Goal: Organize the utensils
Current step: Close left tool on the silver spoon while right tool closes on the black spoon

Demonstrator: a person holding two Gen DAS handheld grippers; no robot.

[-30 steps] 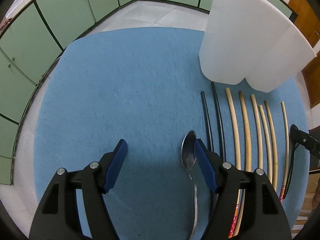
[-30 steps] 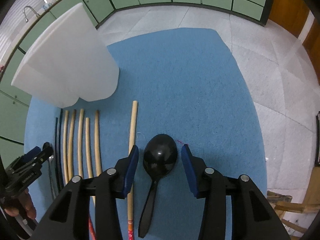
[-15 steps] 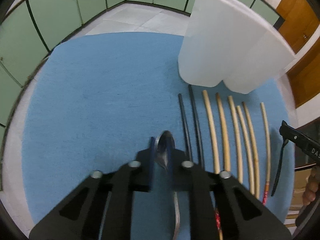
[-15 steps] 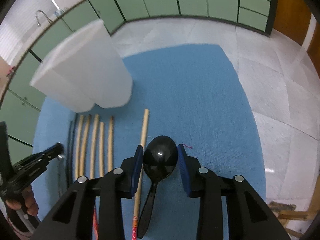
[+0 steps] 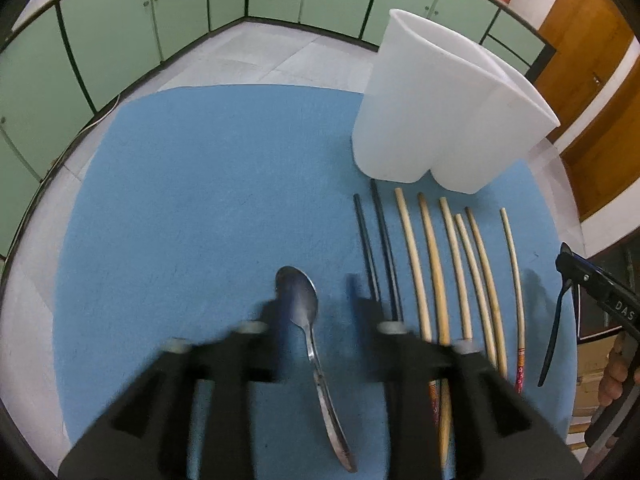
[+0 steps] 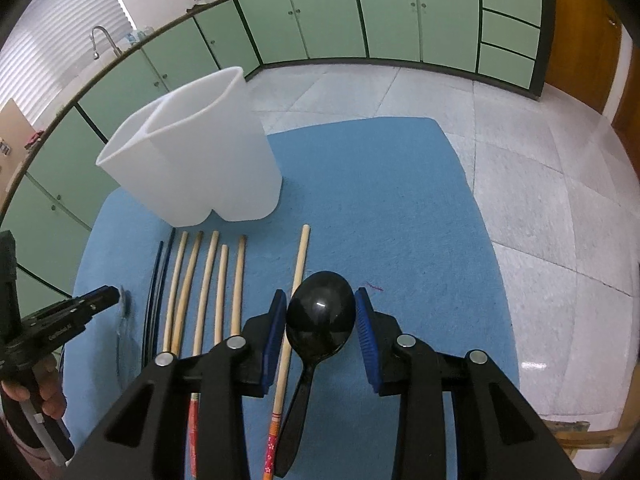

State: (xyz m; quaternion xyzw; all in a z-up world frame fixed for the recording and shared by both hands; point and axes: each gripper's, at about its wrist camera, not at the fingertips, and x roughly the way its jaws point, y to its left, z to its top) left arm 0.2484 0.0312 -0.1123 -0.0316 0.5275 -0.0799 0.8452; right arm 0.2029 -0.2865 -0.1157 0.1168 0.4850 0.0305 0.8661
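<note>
Metal spoon point(image 5: 306, 334): lies on the blue mat, bowl pointing away from the camera, handle running back toward the bottom edge of the left wrist view; it sits in the gap between the left gripper's fingers, with blue mat showing on both sides of it.
Left gripper point(image 5: 314, 300): blurred by motion; jaws parted and released, nothing pinched between them.
Black spoon point(image 6: 320, 316): glossy bowl pointing away, handle running back under the tool; in the left wrist view only its thin handle shows at the far right.
Right gripper point(image 6: 321, 320): blue pads sit just beside both sides of the black spoon's bowl; whether they actually press on it I cannot tell.
Chopsticks point(image 5: 434, 256): a row of pale wooden sticks lying side by side on the mat to the right of the metal spoon, tips toward the container; several have red patterned ends near the camera.
Single chopstick point(image 6: 294, 292): lies apart from the row, just left of the black spoon.
Black sticks point(image 5: 376, 240): two thin dark ones between the metal spoon and the pale row.
White container point(image 6: 192, 160): two joined compartments, standing upright on the mat beyond the stick tips.
Blue mat point(image 5: 192, 184): covers the tabletop under everything.
Cabinets point(image 6: 328, 20): green doors along the far wall.
Floor point(image 6: 540, 184): pale tiles.
</note>
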